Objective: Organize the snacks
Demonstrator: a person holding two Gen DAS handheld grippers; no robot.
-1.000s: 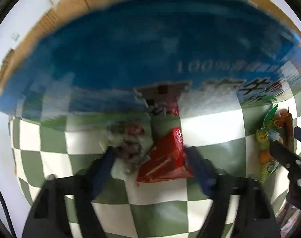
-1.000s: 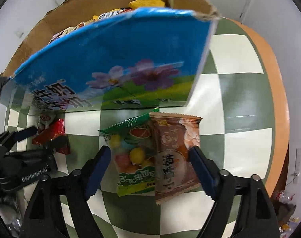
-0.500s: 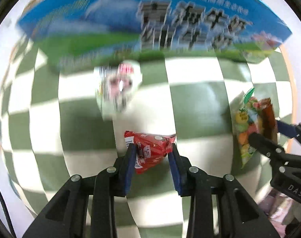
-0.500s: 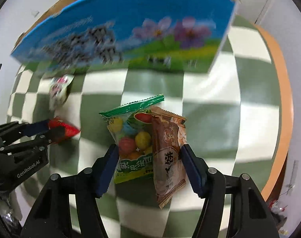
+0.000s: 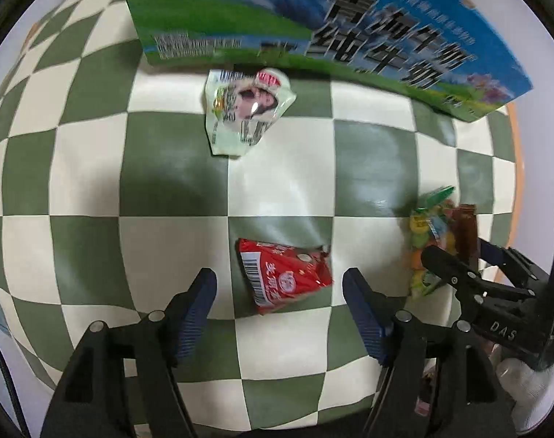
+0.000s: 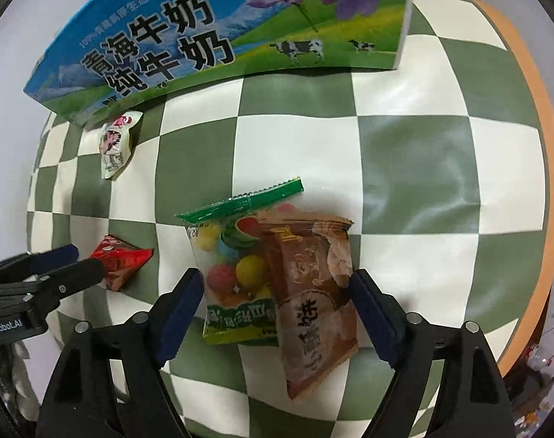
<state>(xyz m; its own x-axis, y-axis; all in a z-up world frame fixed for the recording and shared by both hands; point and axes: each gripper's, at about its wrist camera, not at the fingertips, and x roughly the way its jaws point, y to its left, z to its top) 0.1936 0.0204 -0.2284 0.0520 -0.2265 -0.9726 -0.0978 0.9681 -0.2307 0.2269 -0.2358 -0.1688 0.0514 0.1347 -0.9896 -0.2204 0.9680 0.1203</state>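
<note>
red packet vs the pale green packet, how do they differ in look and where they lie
The red packet lies between the open left tool's fingers; the pale green packet lies against the blue milk carton. The red one is plain with a barcode; the pale one shows a picture. Both are small, crumpled and flat on the checked cloth.

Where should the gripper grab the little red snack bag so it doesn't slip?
Grab the red bag across its puffy middle, coming straight down from above. It lies flat on the checked cloth with bare cloth all round, and the left gripper, whose jaws have just been opening, already has a finger either side. The crimped ends are thin and would slip.
</note>
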